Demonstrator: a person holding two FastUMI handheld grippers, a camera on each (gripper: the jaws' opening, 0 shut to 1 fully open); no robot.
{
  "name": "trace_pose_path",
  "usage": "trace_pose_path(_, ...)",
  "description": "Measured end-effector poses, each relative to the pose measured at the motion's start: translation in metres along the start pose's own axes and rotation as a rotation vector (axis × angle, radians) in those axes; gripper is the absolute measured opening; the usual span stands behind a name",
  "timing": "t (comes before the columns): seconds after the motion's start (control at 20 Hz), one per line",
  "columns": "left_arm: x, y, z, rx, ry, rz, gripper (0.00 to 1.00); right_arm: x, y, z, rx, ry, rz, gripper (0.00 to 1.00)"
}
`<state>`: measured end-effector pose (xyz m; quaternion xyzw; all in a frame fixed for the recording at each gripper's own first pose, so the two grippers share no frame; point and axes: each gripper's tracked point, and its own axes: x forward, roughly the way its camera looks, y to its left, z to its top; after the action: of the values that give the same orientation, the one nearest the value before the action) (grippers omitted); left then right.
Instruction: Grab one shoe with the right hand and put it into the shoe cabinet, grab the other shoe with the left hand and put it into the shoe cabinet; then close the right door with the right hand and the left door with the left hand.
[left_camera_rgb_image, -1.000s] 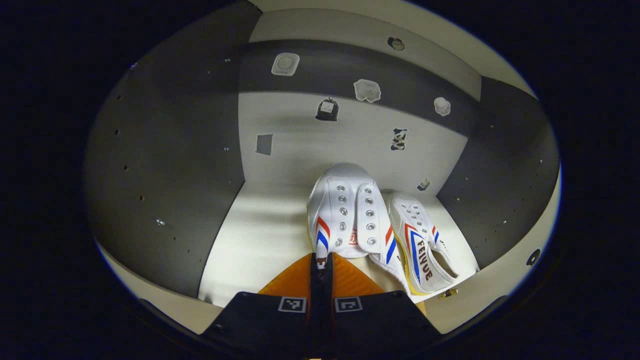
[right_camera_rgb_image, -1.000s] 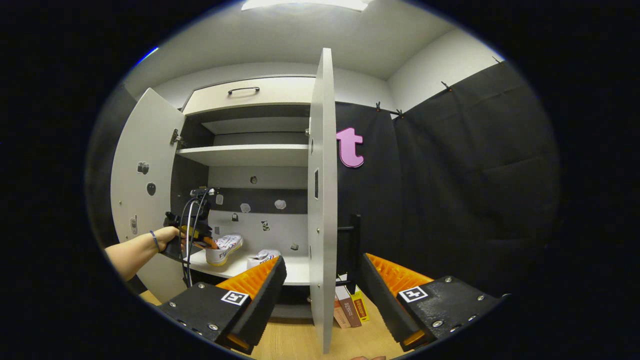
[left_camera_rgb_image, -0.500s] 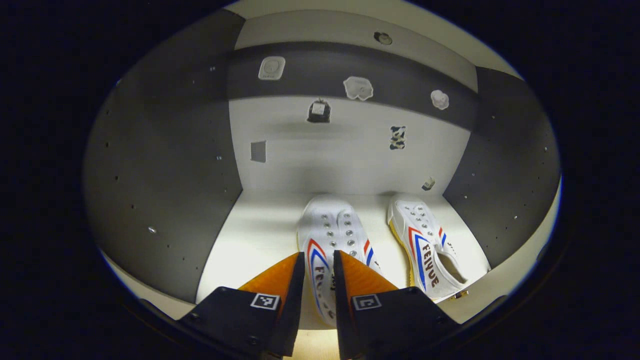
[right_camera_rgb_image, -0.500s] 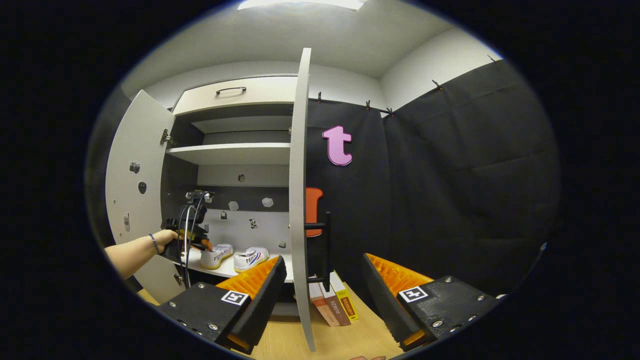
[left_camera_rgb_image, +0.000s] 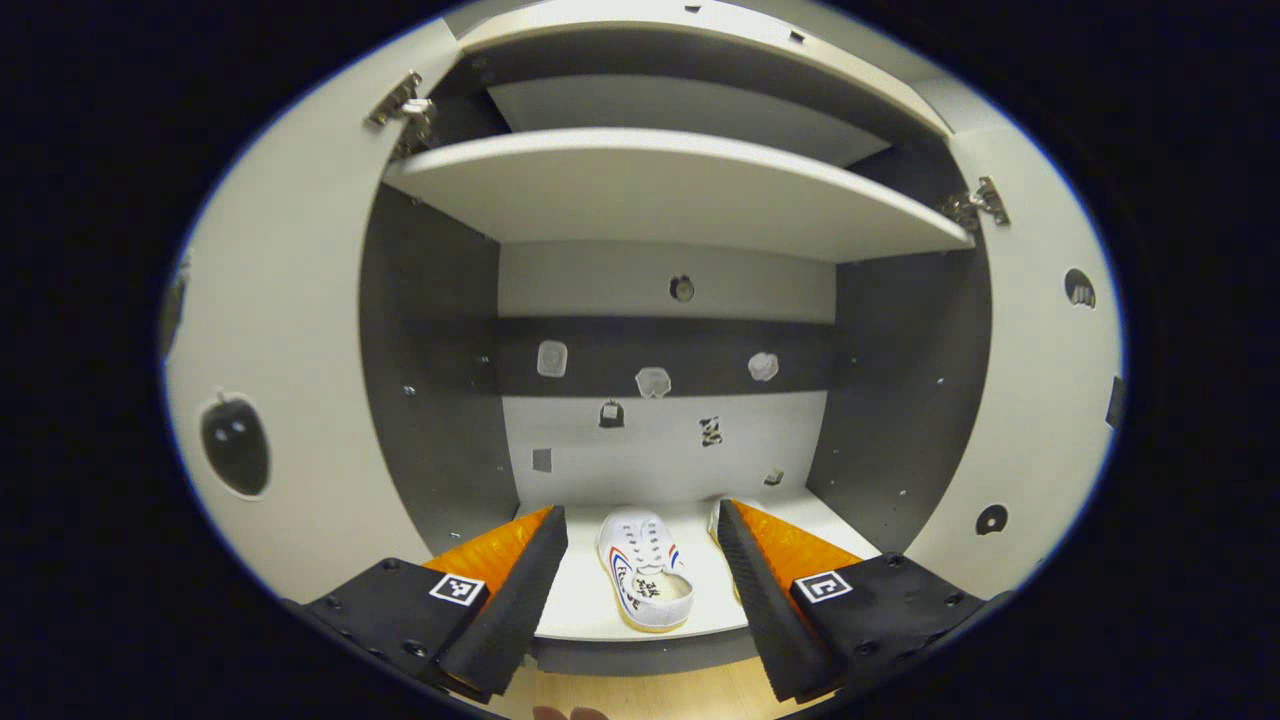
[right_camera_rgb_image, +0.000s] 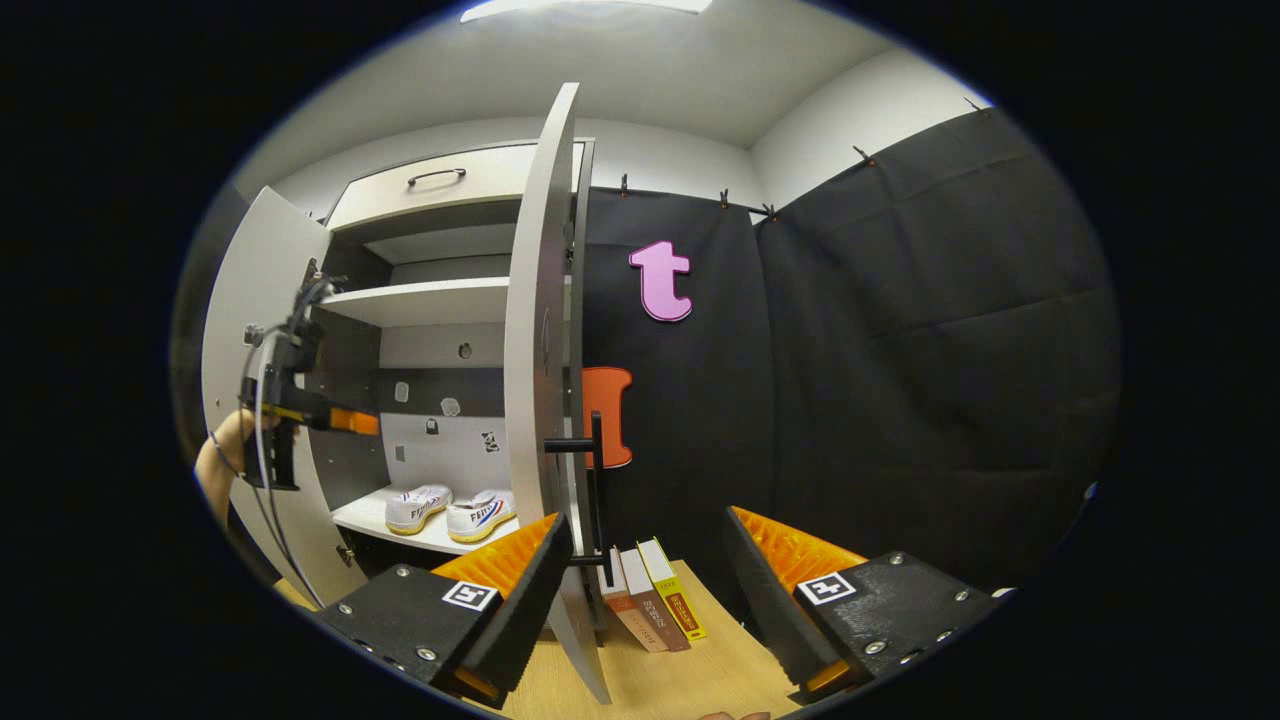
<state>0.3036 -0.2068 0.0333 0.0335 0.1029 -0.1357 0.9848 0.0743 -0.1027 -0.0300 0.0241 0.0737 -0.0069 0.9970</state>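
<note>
Two white shoes with red and blue stripes stand side by side on the cabinet's lower shelf (left_camera_rgb_image: 575, 600). In the left gripper view one shoe (left_camera_rgb_image: 645, 585) lies between my fingers but well beyond them; the other shoe (left_camera_rgb_image: 713, 520) is mostly hidden behind my right finger. My left gripper (left_camera_rgb_image: 640, 510) is open and empty, in front of the cabinet. The right gripper view has both shoes (right_camera_rgb_image: 415, 505) (right_camera_rgb_image: 480, 512), the left gripper (right_camera_rgb_image: 300, 405) held up by a hand (right_camera_rgb_image: 215, 460), and my right gripper (right_camera_rgb_image: 648, 516) open and empty near the right door (right_camera_rgb_image: 535, 380).
Both cabinet doors stand open; the left door (right_camera_rgb_image: 235, 400) is swung wide. The right door is seen nearly edge-on, with a black handle (right_camera_rgb_image: 592, 470). An upper shelf (left_camera_rgb_image: 680, 190) spans the cabinet. Books (right_camera_rgb_image: 650, 605) lean beside the cabinet on the wooden floor (right_camera_rgb_image: 720, 670).
My left gripper opened, let go of the shoe on the shelf, and drew back and up out of the cabinet. My right gripper shifted right, toward the outer side of the right door.
</note>
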Motion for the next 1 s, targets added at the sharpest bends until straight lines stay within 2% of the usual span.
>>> trace_pose_path(0.2,-0.083,0.010,0.035,0.000,-0.120,0.015,0.96,0.010,0.001,-0.003,-0.001,0.014,0.037,0.93)
trace_pose_path(0.5,-0.191,0.043,0.037,-0.007,-0.161,0.052,0.96,0.020,0.003,-0.006,-0.036,0.030,0.061,0.93)
trace_pose_path(0.75,-0.254,0.083,0.025,-0.016,-0.172,0.103,0.96,0.022,0.004,-0.003,-0.067,0.012,0.048,0.92)
trace_pose_path(0.9,-0.276,0.109,0.018,-0.022,-0.182,0.142,0.97,0.022,0.009,-0.006,-0.010,0.025,0.057,0.90)
trace_pose_path(0.95,-0.281,0.115,0.018,-0.022,-0.190,0.154,0.97,0.022,0.013,-0.007,0.010,0.032,0.067,0.77)
trace_pose_path(1.0,-0.302,0.113,0.019,-0.020,-0.204,0.167,0.97,0.021,0.018,-0.008,0.017,0.033,0.075,0.85)
